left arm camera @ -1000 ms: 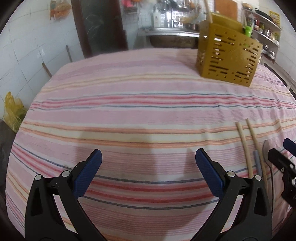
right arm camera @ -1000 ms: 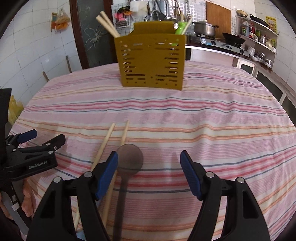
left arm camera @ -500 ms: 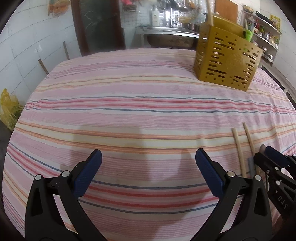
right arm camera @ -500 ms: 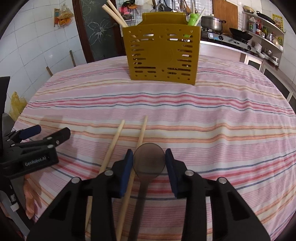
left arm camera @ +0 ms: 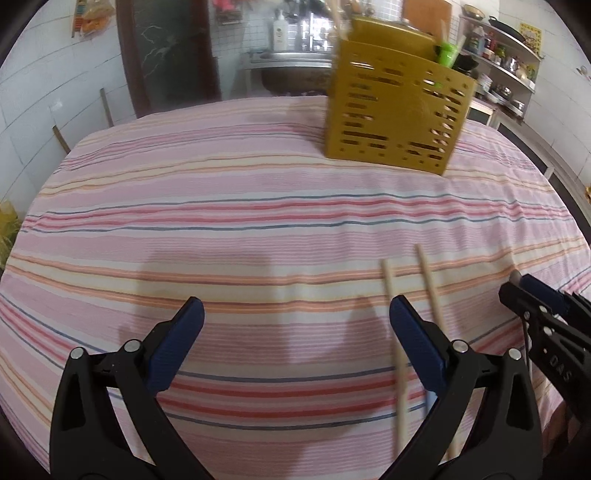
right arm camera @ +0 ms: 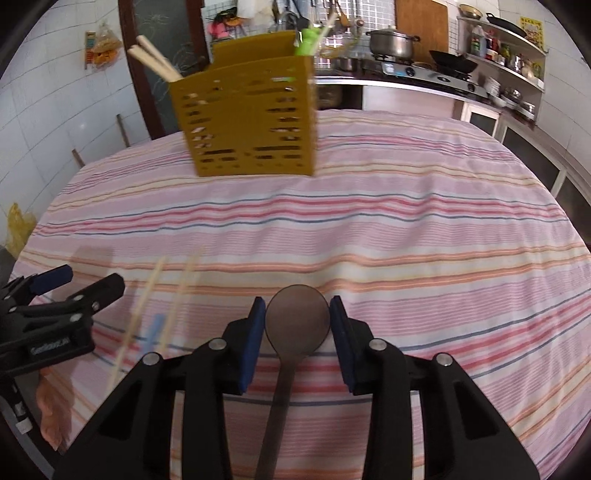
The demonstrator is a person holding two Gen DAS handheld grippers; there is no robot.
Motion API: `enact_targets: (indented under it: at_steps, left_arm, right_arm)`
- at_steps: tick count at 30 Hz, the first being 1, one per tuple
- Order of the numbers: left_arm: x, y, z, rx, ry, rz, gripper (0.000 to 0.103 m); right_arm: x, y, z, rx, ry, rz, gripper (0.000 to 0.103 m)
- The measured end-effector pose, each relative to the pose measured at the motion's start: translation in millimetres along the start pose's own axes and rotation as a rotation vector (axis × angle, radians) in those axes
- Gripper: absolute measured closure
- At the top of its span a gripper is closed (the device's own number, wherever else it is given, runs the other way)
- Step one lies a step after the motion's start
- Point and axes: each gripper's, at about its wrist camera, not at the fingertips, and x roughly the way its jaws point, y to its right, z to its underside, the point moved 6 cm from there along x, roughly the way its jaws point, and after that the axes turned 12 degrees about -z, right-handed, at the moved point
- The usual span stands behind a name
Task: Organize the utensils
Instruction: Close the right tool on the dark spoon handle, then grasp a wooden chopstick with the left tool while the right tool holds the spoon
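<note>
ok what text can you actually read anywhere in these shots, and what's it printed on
"DAS" on the right gripper body, seen from the left wrist view.
"GenRobot.AI", blurred, on the left gripper body, seen from the right wrist view.
Yellow wall poster and shelf bottle labels: too small to read.

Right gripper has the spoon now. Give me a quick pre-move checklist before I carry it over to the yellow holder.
1. Grip on spoon: right gripper pads sit against both sides of the bowl; ok.
2. Spoon lifted off the cloth: cannot tell.
3. Path to the yellow holder: only bare striped cloth between; ok.
4. Holder upright with room: upright, chopsticks in its left end, green item at its right; free space inside, cannot tell.
5. Left gripper: open, empty, off to the side; ok.
6. Loose chopsticks lie beside the spoon's route, not across it; ok.
</note>
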Motion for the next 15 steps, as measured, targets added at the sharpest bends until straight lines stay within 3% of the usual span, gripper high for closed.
enact_targets:
  at_steps: [2,7,15]
  left_arm:
    - [3.4,10.0,3.0,0.019,-0.013,0.003,0.031]
    - [2.0,24.5,5.4,0.049,-0.013,0.010,0.053]
    - [-1.6,38.6,2.5,0.052,-0.016,0.003,0.057]
  right_arm:
    - [1.3,4.5,0.1,0.014,0.003,-0.007,0.067]
    - [2.2,5.3,0.9,0.024,0.024,-0.021,0.067]
    - [1.9,7.9,0.1,0.040,0.031,-0.040,0.067]
